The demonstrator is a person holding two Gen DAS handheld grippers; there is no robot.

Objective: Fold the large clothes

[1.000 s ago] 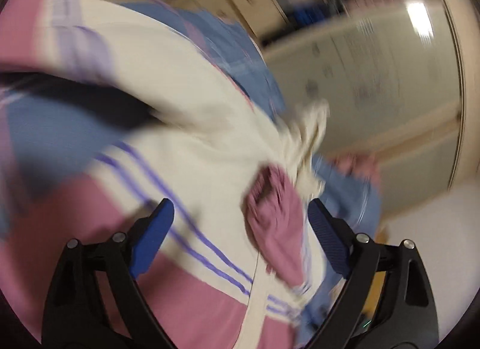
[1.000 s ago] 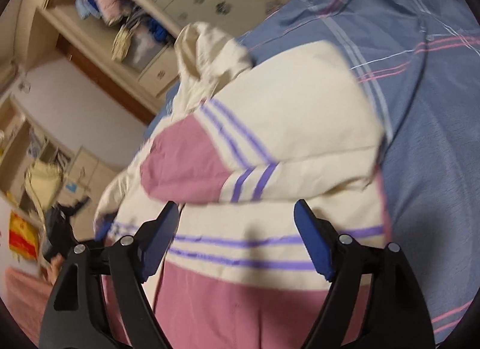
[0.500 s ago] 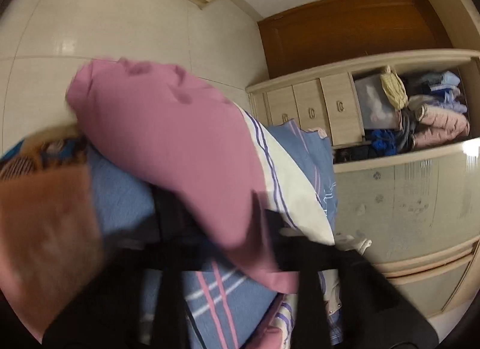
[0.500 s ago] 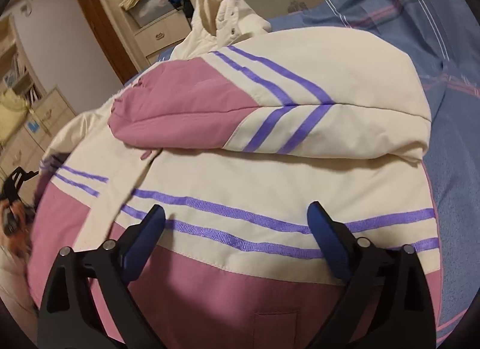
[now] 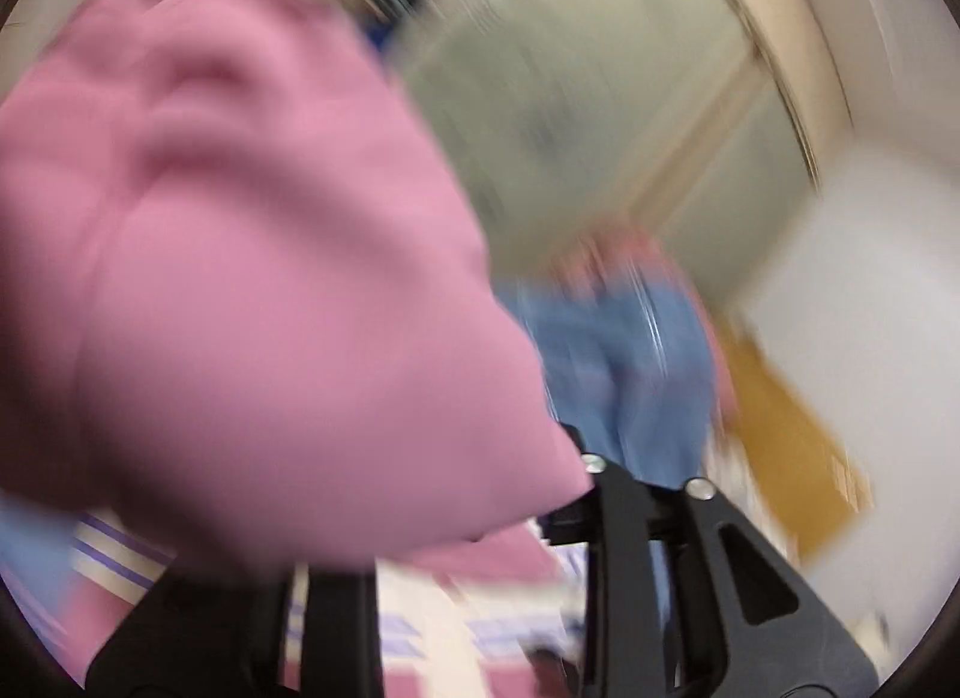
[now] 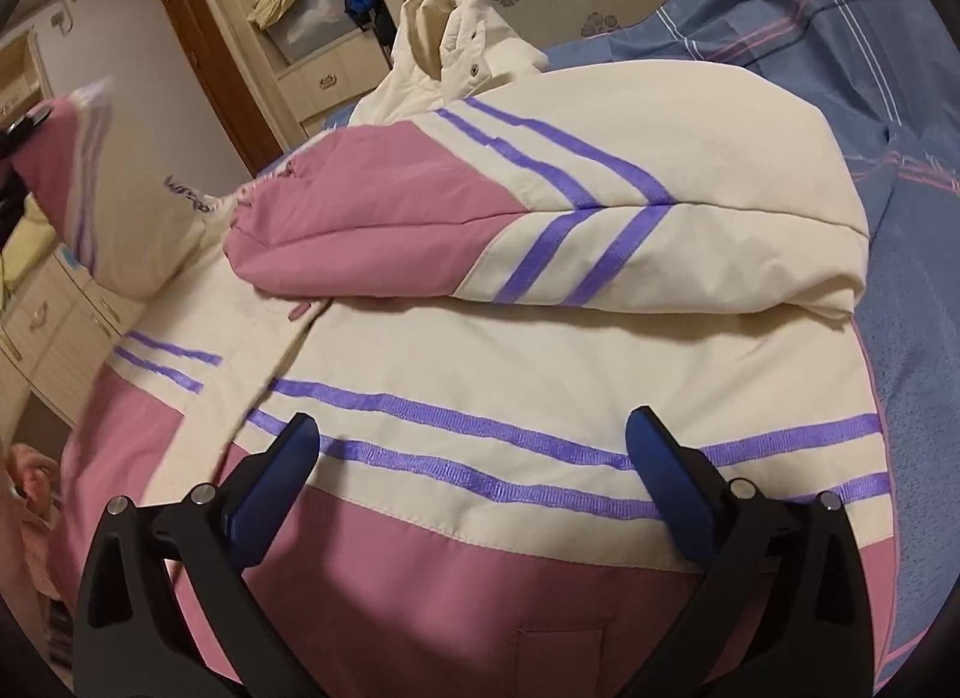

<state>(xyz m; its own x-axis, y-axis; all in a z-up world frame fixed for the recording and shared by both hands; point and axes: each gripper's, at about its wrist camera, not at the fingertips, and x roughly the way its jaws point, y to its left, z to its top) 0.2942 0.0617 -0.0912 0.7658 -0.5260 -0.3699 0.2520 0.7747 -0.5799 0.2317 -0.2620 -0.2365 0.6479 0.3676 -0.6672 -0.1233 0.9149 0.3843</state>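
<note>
A cream and pink jacket (image 6: pixel 540 362) with purple stripes lies on the bed, one sleeve (image 6: pixel 456 218) folded across its chest, hood at the far end. My right gripper (image 6: pixel 474 458) is open and empty just above the jacket's lower front. At the left of the right wrist view the other sleeve (image 6: pixel 72 158) is lifted in the air. In the blurred left wrist view my left gripper (image 5: pixel 456 524) is shut on that pink sleeve end (image 5: pixel 240 278), which hides its fingertips.
The bed has a blue plaid cover (image 6: pixel 900 98) to the right of the jacket. A wardrobe with drawers and piled clothes (image 6: pixel 318 8) stands past the bed, next to a brown door (image 6: pixel 204 62). A low cabinet (image 6: pixel 42 332) is at the left.
My left gripper has closed on the pink sleeve end and swung it up and across, fast enough to blur its view. My right gripper has drawn back slightly over the jacket's lower front, still open.
</note>
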